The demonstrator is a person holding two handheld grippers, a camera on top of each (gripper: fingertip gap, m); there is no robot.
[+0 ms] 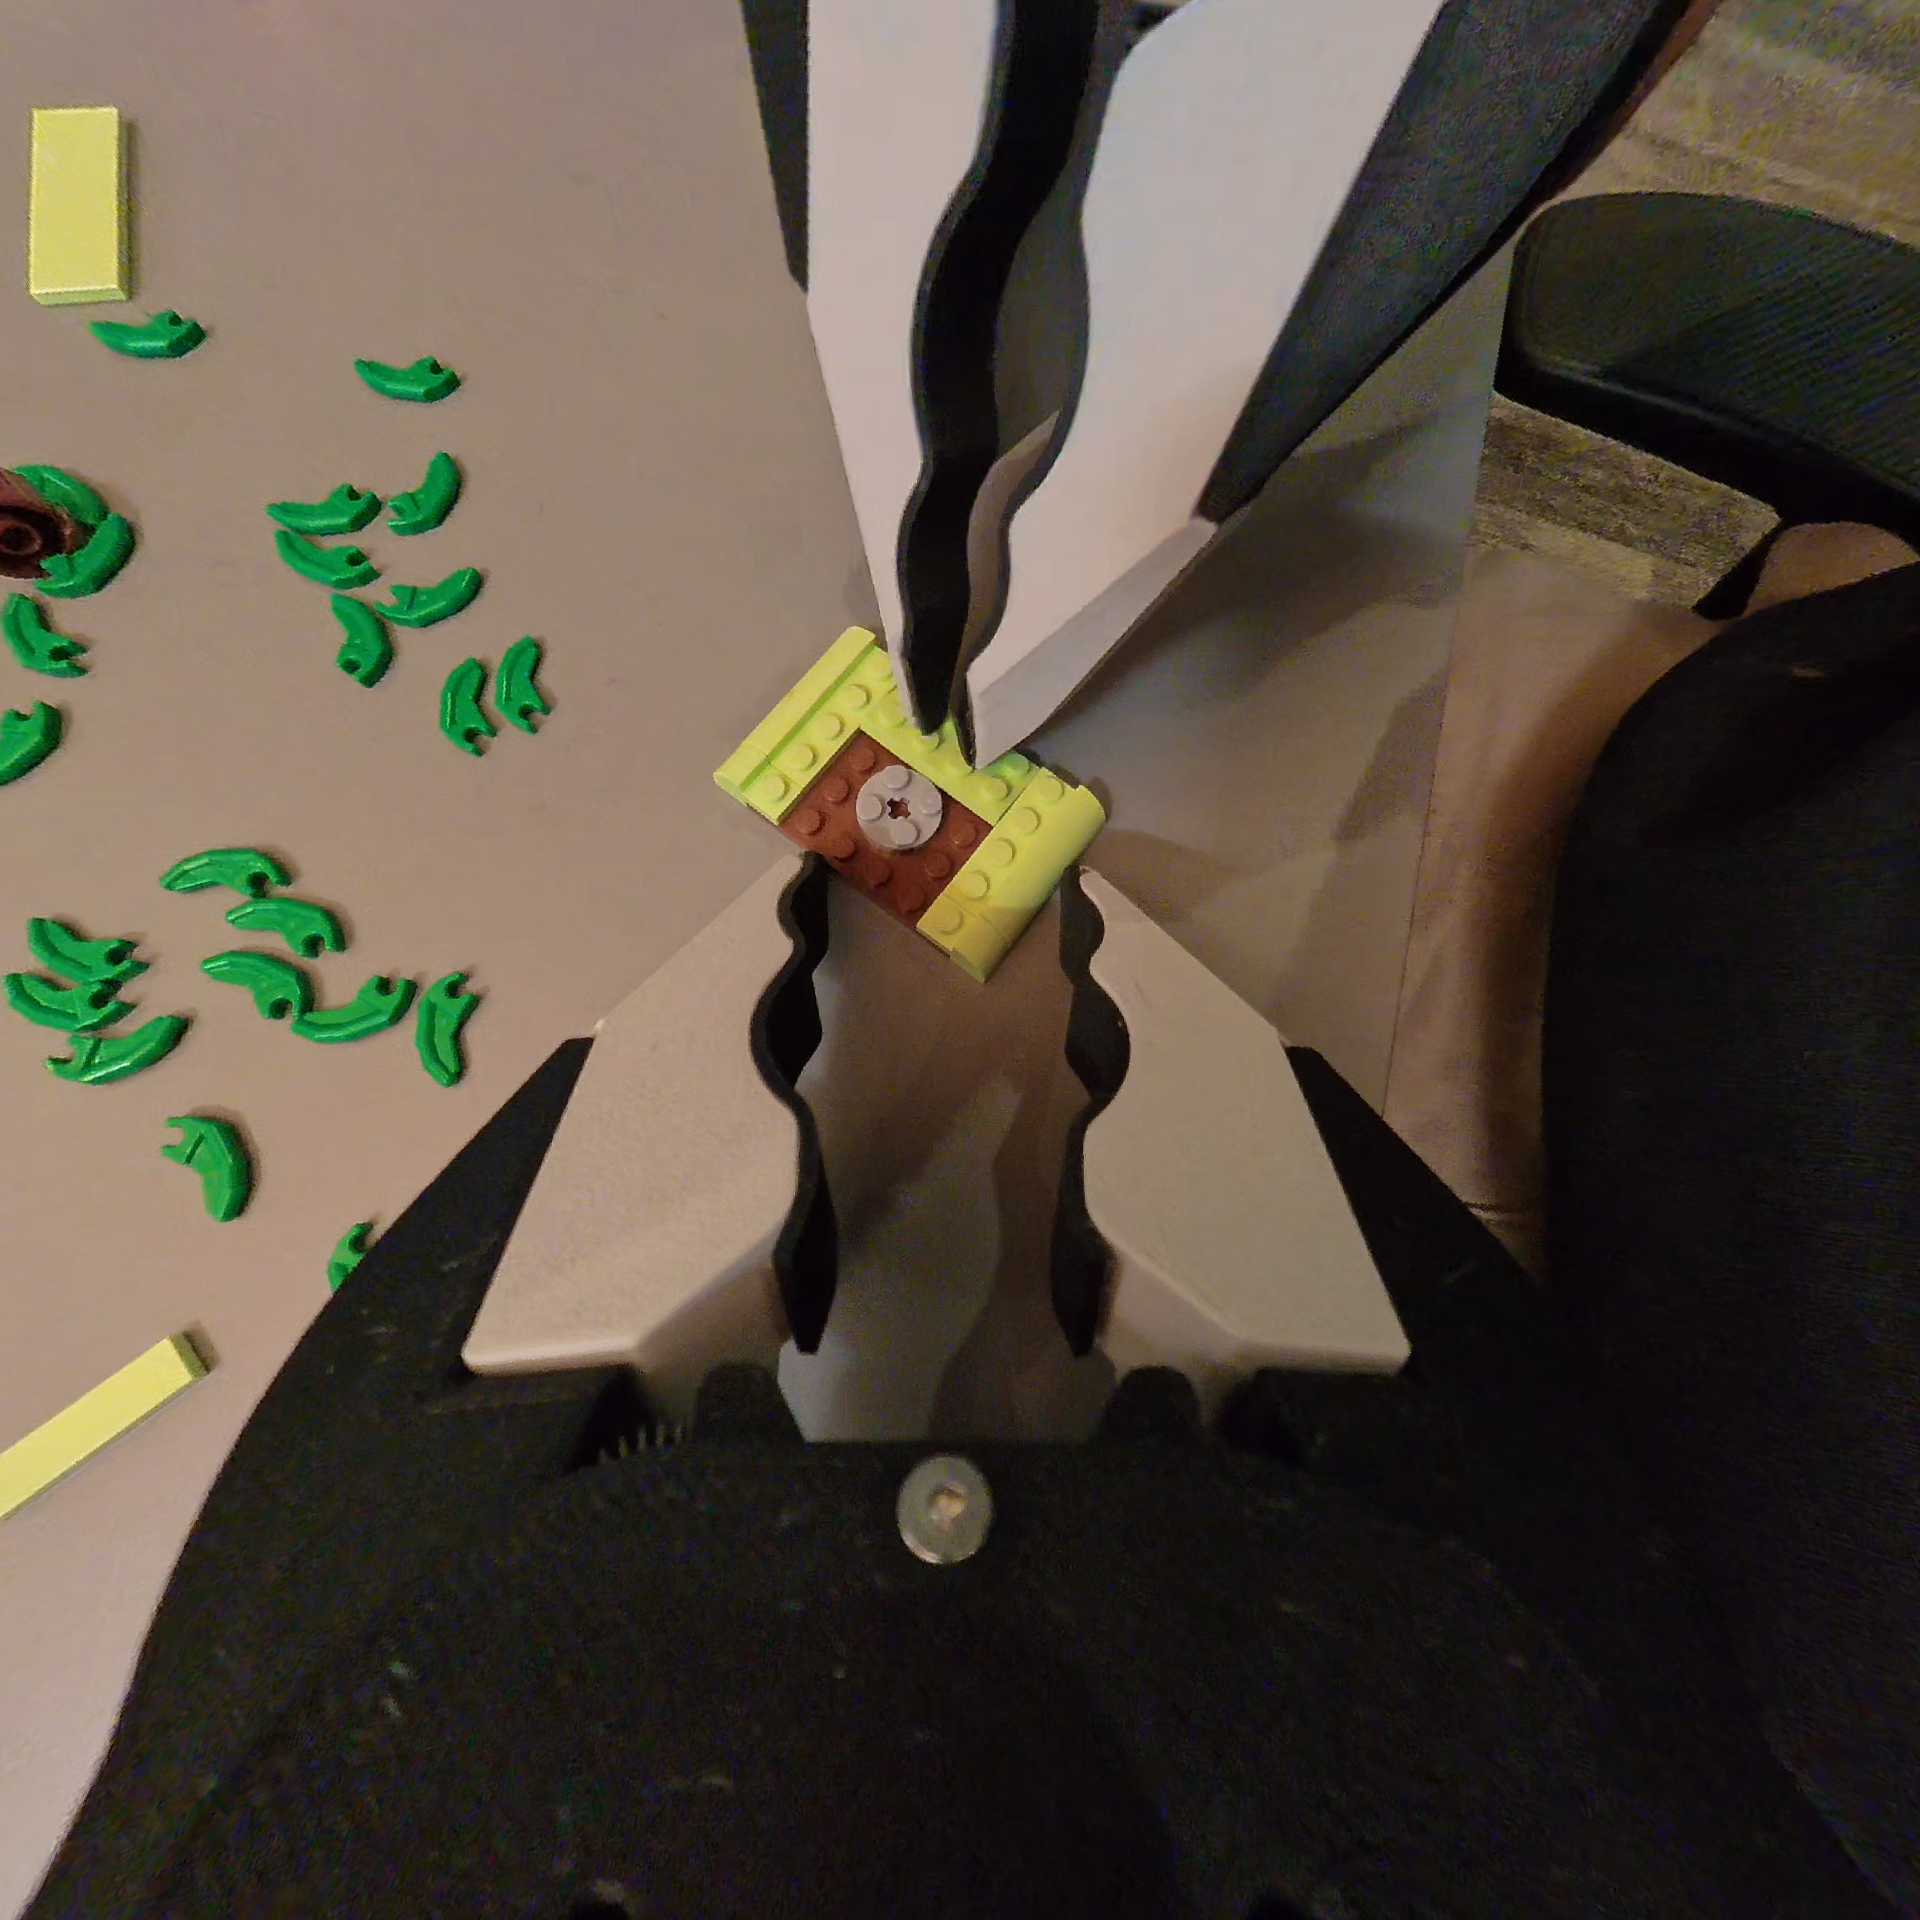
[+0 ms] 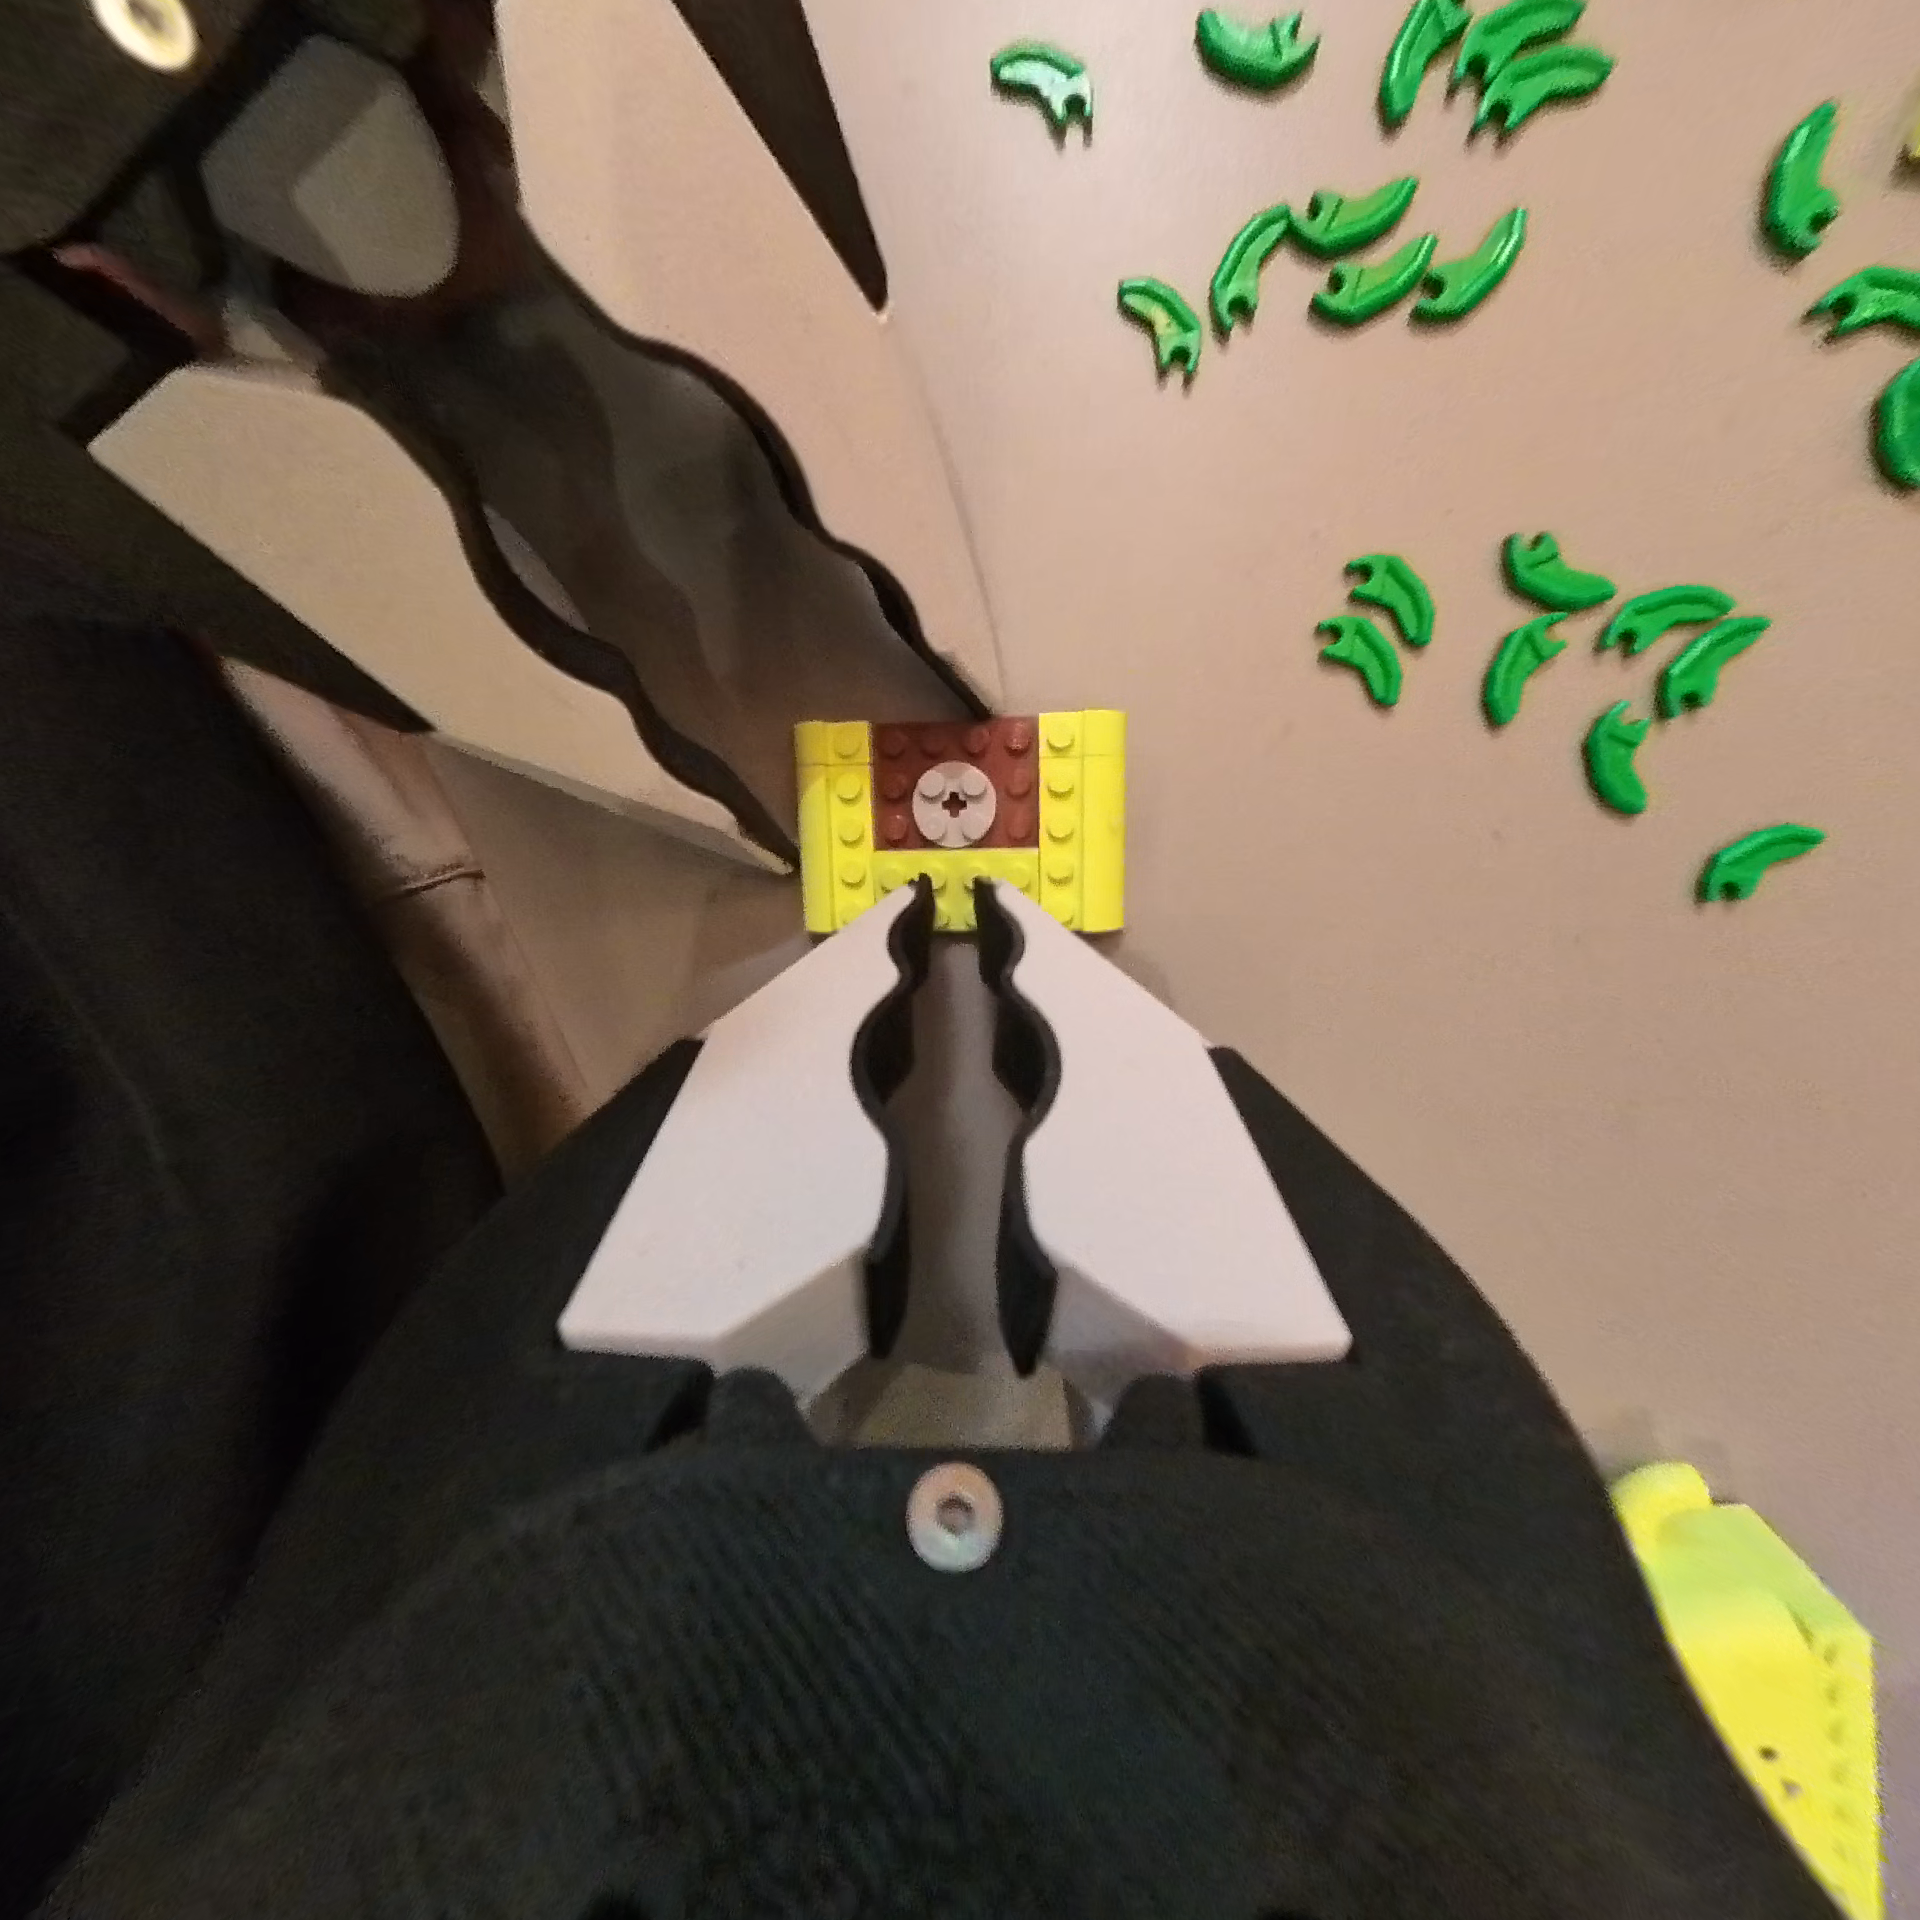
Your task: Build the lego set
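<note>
A small lego base [image 1: 909, 831] lies near the table's edge: a brown plate with a grey round piece in the middle and lime bricks on three sides. It also shows in the right wrist view [image 2: 956, 800]. My left gripper [image 1: 935, 878] spans the base, one tip against its brown corner and one against its lime side. Its fingers [image 2: 727, 582] reach in from the upper left in the right wrist view. My right gripper [image 2: 951, 891] is nearly closed and pinches a lime piece on the base's near lime strip. In the left wrist view it [image 1: 945, 722] comes down from above.
Several green leaf pieces [image 1: 322, 561] are scattered on the table, also in the right wrist view [image 2: 1371, 260]. Two lime tiles [image 1: 78, 208] [image 1: 94, 1423] and a brown stem with leaves [image 1: 42, 530] lie at the left. A lime part [image 2: 1766, 1683] is near. A black chair armrest [image 1: 1714, 343] is past the edge. Both grippers' tips are close together, under 4 cm apart.
</note>
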